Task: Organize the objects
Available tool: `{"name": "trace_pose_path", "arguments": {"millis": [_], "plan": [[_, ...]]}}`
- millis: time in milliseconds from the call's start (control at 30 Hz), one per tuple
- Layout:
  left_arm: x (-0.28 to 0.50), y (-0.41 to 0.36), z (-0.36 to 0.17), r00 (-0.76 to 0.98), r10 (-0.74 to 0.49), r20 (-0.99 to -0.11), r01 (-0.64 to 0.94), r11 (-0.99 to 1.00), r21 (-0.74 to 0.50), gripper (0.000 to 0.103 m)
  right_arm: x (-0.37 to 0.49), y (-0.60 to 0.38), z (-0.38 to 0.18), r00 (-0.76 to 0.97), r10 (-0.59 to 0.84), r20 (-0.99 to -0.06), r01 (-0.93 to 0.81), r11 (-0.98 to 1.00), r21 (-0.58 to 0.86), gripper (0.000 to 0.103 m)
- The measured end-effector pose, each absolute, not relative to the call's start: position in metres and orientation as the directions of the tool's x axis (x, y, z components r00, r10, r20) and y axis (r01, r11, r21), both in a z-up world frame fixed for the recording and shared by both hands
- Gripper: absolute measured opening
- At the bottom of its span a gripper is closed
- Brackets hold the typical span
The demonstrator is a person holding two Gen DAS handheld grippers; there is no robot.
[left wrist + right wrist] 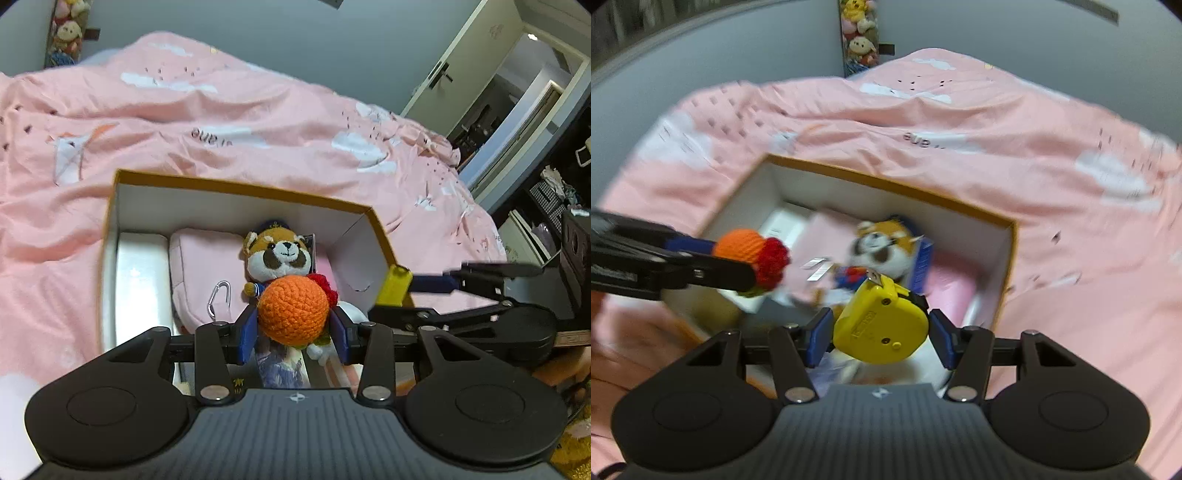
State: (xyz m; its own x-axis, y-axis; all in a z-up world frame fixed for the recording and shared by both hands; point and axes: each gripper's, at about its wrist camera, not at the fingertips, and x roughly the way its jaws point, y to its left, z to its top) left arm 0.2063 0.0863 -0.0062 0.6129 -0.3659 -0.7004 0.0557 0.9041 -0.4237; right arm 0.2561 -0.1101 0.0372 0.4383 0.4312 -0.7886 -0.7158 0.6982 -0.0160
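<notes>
Left gripper (293, 332) clamps our orange crocheted yarn ball (293, 309), right gripper (879, 338) our yellow plastic tape measure (881, 325), both over the open orange-rimmed cardboard box (236, 190), so we should lower each into free space before letting go.

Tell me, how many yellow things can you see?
1: the yellow tape measure, held in the right gripper above the box. More could hide under the toys.

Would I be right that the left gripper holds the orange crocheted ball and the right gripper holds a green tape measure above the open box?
Not quite: the tape measure in the right gripper is yellow, as the right wrist view shows. The left gripper does hold the orange crocheted ball above the open box.
</notes>
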Motion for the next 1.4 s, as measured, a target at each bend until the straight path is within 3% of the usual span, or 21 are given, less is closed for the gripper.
{"name": "trace_pose_path", "arguments": {"millis": [133, 400, 900, 1133, 1333, 1400], "plan": [[0.225, 0.085, -0.017, 0.591, -0.359, -0.722, 0.043, 0.908, -0.417, 0.047, 0.274, -0.093, 0.02, 0.466, 0.349, -0.813, -0.736, 0.663, -0.137, 0.058], [0.248, 0.093, -0.029, 0.582, -0.253, -0.772, -0.009, 0.948, -0.318, 0.047, 0.299, -0.074, -0.005, 0.489, 0.287, -0.824, -0.757, 0.609, -0.237, 0.058], [0.246, 0.079, -0.054, 0.592, -0.106, -0.799, -0.122, 0.968, -0.218, 0.052, 0.307, -0.064, -0.019, 0.496, 0.252, -0.831, -0.761, 0.587, -0.277, 0.057], [0.223, 0.067, -0.036, 0.674, -0.006, -0.738, -0.162, 0.974, -0.156, 0.075, 0.291, -0.069, -0.002, 0.524, 0.281, -0.804, -0.746, 0.606, -0.275, 0.059], [0.195, 0.051, -0.006, 0.764, 0.108, -0.637, -0.189, 0.98, -0.061, 0.078, 0.261, -0.083, 0.024, 0.56, 0.346, -0.752, -0.716, 0.659, -0.23, 0.06], [0.183, 0.047, 0.004, 0.795, 0.132, -0.592, -0.201, 0.978, -0.053, 0.081, 0.246, -0.092, 0.035, 0.574, 0.382, -0.724, -0.699, 0.689, -0.191, 0.066]]}}
